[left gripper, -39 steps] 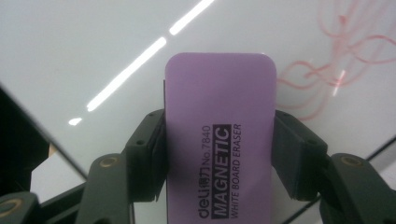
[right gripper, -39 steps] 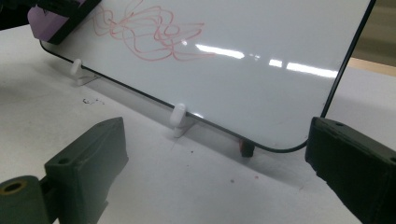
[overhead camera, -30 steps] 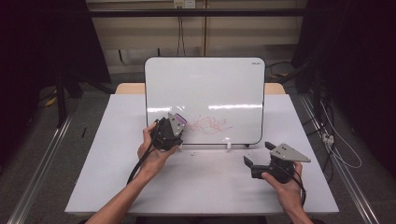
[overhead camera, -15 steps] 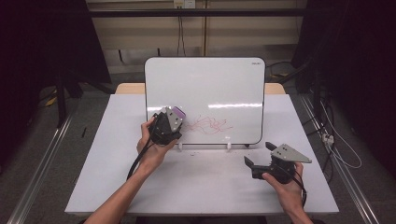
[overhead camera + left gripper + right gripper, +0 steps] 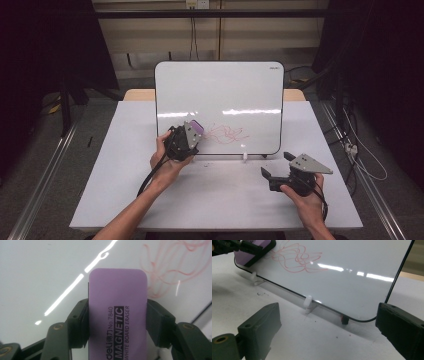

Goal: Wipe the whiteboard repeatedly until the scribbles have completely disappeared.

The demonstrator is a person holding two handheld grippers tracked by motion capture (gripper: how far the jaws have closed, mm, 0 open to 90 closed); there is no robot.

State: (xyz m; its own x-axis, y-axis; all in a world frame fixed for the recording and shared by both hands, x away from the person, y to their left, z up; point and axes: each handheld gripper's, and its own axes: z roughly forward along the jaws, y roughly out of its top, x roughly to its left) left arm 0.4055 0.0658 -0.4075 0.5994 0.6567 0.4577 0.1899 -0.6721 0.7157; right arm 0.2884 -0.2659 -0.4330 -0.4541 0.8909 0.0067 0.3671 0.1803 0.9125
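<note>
A whiteboard (image 5: 220, 95) stands upright on the white table (image 5: 120, 175), with a red scribble (image 5: 227, 133) low on its face. My left gripper (image 5: 192, 131) is shut on a purple magnetic eraser (image 5: 117, 315), which is pressed near the board just left of the red scribble (image 5: 172, 267). The eraser (image 5: 253, 251) also appears at the top left of the right gripper view, beside the scribble (image 5: 294, 258). My right gripper (image 5: 275, 165) rests low over the table at the front right, open, with nothing between its jaws.
White clip feet (image 5: 308, 303) hold the whiteboard's lower edge, and a small dark-red foot (image 5: 344, 319) sits near its corner. Cables (image 5: 360, 150) lie on the floor to the right. Metal rails (image 5: 45, 170) run along the table's left side.
My left gripper has carried the eraser slightly right and up along the board toward the scribble. The right gripper has stayed put.
</note>
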